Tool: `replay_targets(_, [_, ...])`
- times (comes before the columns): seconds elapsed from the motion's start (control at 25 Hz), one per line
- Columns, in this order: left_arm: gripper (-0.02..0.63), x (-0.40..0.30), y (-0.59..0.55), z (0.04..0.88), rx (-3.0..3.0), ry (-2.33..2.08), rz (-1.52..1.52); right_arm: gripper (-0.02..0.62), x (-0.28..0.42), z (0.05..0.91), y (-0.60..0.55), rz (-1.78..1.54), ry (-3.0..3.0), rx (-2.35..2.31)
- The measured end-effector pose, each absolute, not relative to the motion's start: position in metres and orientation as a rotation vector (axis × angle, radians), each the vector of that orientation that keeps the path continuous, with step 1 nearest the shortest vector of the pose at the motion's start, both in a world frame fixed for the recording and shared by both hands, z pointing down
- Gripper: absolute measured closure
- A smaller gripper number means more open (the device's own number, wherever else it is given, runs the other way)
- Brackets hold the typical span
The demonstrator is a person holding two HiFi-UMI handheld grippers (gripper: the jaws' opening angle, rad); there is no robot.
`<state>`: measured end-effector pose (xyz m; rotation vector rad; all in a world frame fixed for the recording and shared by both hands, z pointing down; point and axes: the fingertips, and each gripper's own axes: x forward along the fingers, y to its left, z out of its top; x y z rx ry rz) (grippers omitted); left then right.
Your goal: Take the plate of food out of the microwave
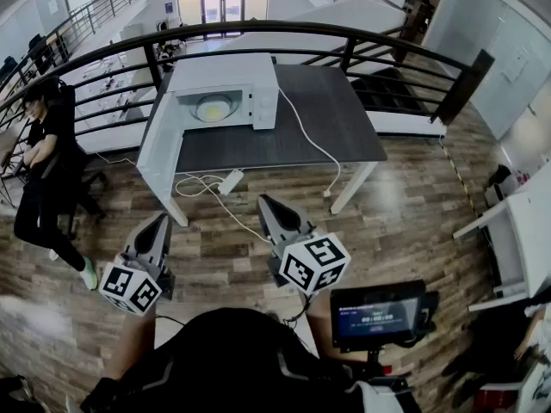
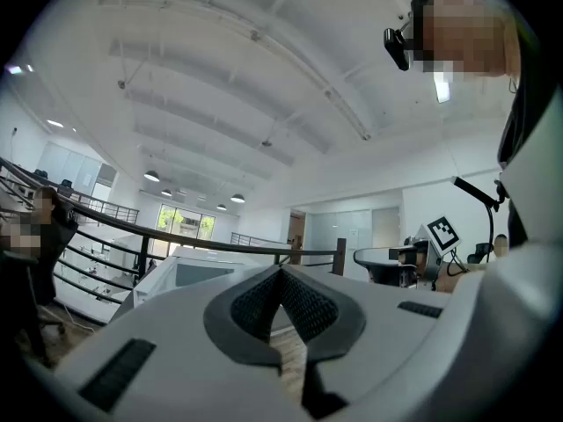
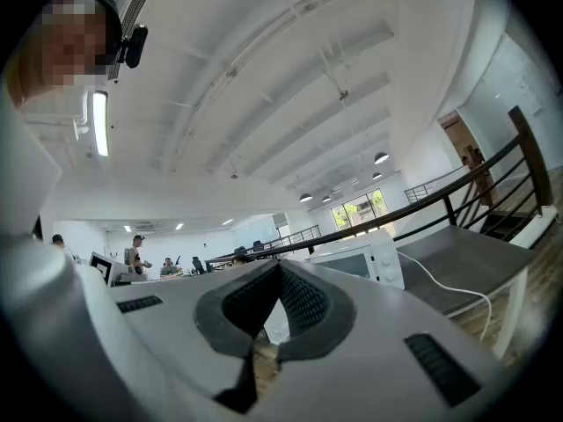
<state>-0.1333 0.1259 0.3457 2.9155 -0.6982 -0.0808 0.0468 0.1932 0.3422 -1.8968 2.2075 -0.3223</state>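
The plate of food (image 1: pixel 213 107) is seen inside the microwave (image 1: pixel 258 89), whose cavity is open to view at the upper centre-left of the head view. The microwave is set on the dark table (image 1: pixel 336 119), toward its left end. Both tongs are held low in the frame over the wooden floor (image 1: pixel 405 213), well apart from table and plate. The left tongs (image 1: pixel 161 222) are pressed together with nothing between them. The right tongs (image 1: pixel 265 201) are likewise pressed together and empty.
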Motion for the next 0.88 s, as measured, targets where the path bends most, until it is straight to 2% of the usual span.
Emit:
replay_targets(0.36, [0.604, -0.146, 0.125, 0.347, 2.824, -0.640, -0.178, 0.595, 0.029, 0.338, 0.191, -0.268, 2.240, -1.840])
replay_targets(0.88, [0.604, -0.148, 0.131, 0.347, 2.896, -0.627, -0.099, 0.595, 0.025, 0.343, 0.187, -0.304, 2.234, -1.854])
